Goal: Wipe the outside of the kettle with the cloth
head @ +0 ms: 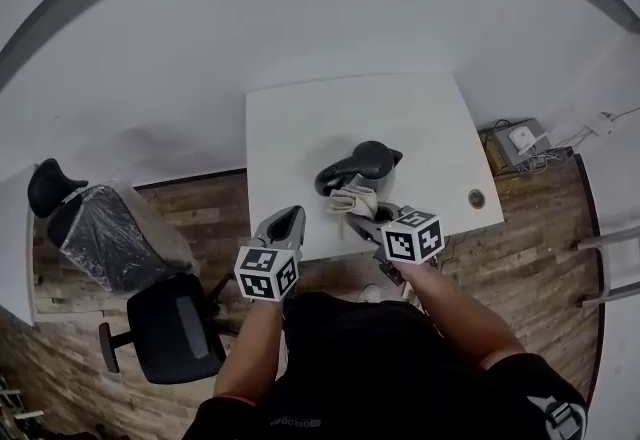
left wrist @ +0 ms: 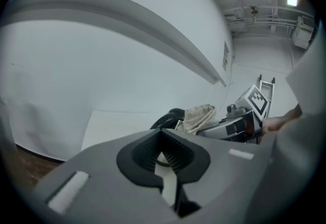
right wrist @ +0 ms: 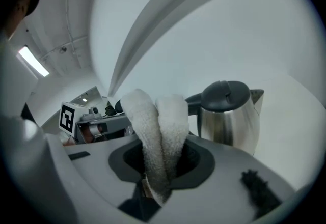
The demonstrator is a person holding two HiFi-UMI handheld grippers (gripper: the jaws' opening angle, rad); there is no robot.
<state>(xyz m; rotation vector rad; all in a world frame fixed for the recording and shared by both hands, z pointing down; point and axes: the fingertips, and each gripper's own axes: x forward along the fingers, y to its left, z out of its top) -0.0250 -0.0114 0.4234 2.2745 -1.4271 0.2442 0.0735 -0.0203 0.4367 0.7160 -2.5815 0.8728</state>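
A steel kettle [head: 365,168] with a black lid and handle stands on the white table [head: 300,128], near its front edge. My right gripper [head: 364,218] is shut on a folded cream cloth [head: 352,198], which it holds up against the kettle's near side. In the right gripper view the cloth [right wrist: 158,121] sticks up from the closed jaws of the right gripper [right wrist: 162,159], with the kettle [right wrist: 229,116] just right of it. My left gripper [head: 290,214] hovers at the table's front edge, left of the kettle, shut on nothing. Its own view shows the left gripper [left wrist: 164,154], the kettle [left wrist: 170,116] and the cloth [left wrist: 198,116].
Two black office chairs [head: 170,328] [head: 100,228] stand on the wood floor to the left. The table has a cable hole [head: 476,196] at its right front. A box with cables [head: 520,140] and a ladder [head: 610,268] are to the right.
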